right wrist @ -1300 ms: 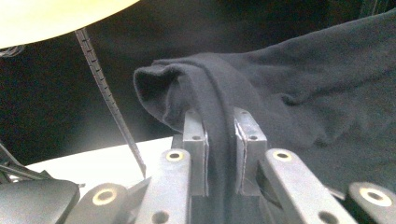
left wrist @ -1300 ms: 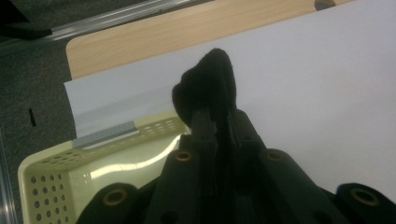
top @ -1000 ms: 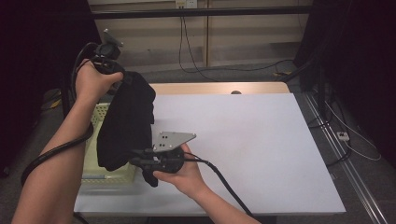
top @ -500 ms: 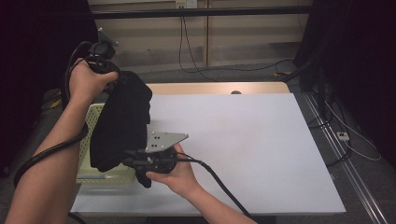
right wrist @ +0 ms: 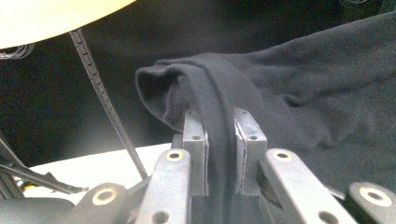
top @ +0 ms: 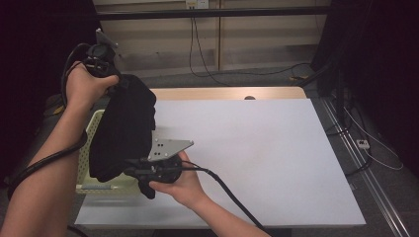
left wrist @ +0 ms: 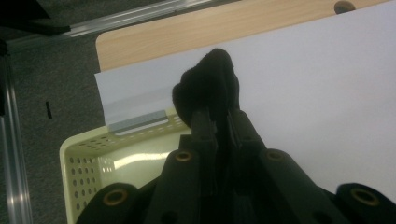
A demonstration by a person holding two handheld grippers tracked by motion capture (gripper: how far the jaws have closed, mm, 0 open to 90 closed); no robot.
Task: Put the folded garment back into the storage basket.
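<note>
A black cloth (top: 123,131) hangs stretched between both claws; the left claw (left wrist: 217,116) pinches its upper end, raised above the pale green basket (top: 91,136); the right claw (right wrist: 219,123) clamps its lower fold, just over the white counter (top: 257,148).

Left tongs (top: 114,84) raised, clamped; right tongs (top: 141,174) low, clamped, forearms angled inward

Both grippers, left gripper (top: 106,69) at eleven o'clock, right gripper (top: 143,173) at seven, clamp a black cloth garment (top: 123,128) above the pale-green perforated plastic basket (top: 89,143).
</note>
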